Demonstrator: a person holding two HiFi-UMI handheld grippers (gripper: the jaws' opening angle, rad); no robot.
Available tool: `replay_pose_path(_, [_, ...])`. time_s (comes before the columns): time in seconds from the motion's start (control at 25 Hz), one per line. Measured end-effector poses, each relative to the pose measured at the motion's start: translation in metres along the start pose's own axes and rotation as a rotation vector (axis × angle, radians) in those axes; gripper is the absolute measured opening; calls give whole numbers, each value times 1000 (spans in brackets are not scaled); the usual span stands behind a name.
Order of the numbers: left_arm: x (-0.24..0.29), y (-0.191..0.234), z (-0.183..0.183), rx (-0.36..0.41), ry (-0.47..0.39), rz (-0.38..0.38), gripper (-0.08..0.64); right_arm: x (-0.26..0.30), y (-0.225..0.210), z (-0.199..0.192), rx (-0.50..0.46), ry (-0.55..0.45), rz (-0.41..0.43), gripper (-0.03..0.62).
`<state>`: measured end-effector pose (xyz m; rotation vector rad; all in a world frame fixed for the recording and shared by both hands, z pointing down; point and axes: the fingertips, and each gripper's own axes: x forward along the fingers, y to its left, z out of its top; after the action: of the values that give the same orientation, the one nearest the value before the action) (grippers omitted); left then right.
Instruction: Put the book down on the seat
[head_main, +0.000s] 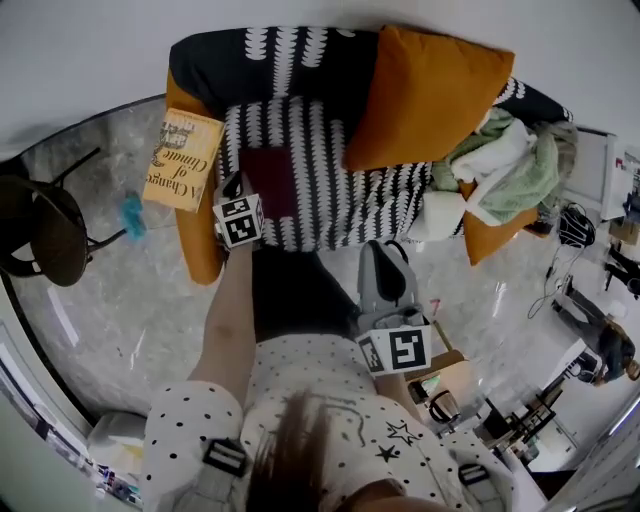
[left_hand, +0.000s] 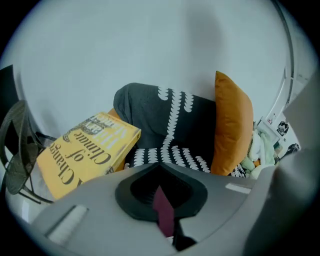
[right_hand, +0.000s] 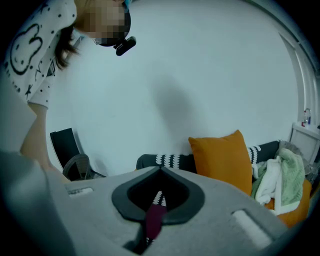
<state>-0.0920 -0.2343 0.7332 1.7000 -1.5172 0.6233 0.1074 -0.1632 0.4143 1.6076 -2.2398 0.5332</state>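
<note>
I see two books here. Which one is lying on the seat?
The dark maroon book, lying flat on the black-and-white patterned seat. The yellow book is not on the seat: it rests on the sofa's orange armrest.

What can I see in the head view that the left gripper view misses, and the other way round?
Only the head view: the dark red book lying flat on the patterned seat, the marble floor, and the person's dotted top. Only the left gripper view: no further object, just a low, front-on look at the backrest. Both: the yellow book at the sofa's arm, the orange cushion, the clothes pile and the dark chair.
</note>
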Motion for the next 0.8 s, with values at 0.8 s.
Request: replay_pose_path(0.8, [-121, -42, 74, 116, -211, -83, -6, -34, 16, 48, -79, -185, 60, 0])
